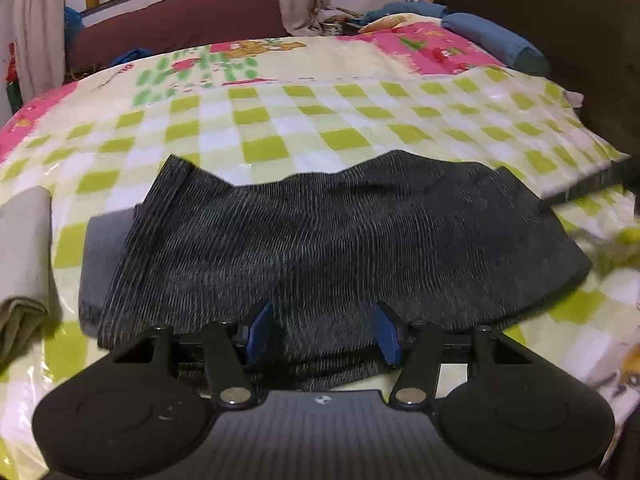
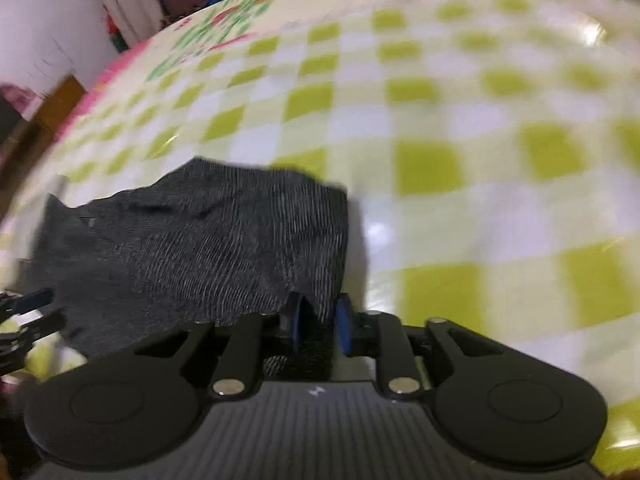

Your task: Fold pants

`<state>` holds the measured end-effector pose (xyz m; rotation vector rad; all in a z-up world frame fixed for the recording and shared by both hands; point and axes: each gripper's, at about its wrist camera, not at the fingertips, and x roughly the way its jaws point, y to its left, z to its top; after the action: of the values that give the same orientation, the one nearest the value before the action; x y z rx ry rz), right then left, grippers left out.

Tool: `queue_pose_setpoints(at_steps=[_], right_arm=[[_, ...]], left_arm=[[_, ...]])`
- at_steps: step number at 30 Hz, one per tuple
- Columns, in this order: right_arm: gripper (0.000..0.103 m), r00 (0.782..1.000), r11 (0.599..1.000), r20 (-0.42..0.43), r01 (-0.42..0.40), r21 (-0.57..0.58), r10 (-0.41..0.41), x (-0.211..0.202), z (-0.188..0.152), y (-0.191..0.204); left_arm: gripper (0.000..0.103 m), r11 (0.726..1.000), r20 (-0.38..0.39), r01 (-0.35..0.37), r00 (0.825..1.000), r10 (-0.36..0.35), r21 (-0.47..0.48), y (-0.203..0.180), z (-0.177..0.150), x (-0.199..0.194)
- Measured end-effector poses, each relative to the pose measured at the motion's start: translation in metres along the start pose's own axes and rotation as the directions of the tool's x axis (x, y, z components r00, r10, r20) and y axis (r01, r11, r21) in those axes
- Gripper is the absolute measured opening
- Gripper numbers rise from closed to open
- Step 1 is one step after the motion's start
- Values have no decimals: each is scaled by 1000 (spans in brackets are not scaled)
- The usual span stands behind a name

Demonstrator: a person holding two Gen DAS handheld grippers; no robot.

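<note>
The dark grey ribbed pants (image 1: pixel 340 240) lie folded across the green-checked bed cover (image 1: pixel 280 120), their far edge wavy. My left gripper (image 1: pixel 323 330) is at their near edge. Its blue pads stand fairly wide apart and a thick fold of the fabric fills the gap between them. In the right wrist view the pants (image 2: pixel 200 248) rise from the bed at their right end. There my right gripper (image 2: pixel 320 326) is shut on a narrow bunch of the cloth between its blue pads. The left gripper's fingers (image 2: pixel 32 300) show at that view's left edge.
A flat grey folded piece (image 1: pixel 100 248) lies partly under the pants' left end, and a folded beige cloth (image 1: pixel 24 248) lies further left. A blue rolled pillow (image 1: pixel 492 40) and a dark headboard (image 1: pixel 560 20) are at the far right. Curtains and a window are behind the bed.
</note>
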<state>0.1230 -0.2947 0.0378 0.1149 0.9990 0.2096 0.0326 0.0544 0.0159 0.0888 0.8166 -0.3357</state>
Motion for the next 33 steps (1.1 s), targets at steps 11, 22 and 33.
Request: queue_pose_setpoints(at_steps=[11,22,33], right_arm=[[42,901,778,-114,-421,-466,419,65,63,208],[50,848,683,-284,-529,-503,447,138,71,251],[43,848,486,-286,-499,-718,447,89,43,274]], left_arm=[[67,993,85,23,996,-13,-117,30,-16,-23],[67,983,119,63,992,-42,-173,51,-20,-16],[67,979,125,70,991,-46,-190,55,-23,-13]])
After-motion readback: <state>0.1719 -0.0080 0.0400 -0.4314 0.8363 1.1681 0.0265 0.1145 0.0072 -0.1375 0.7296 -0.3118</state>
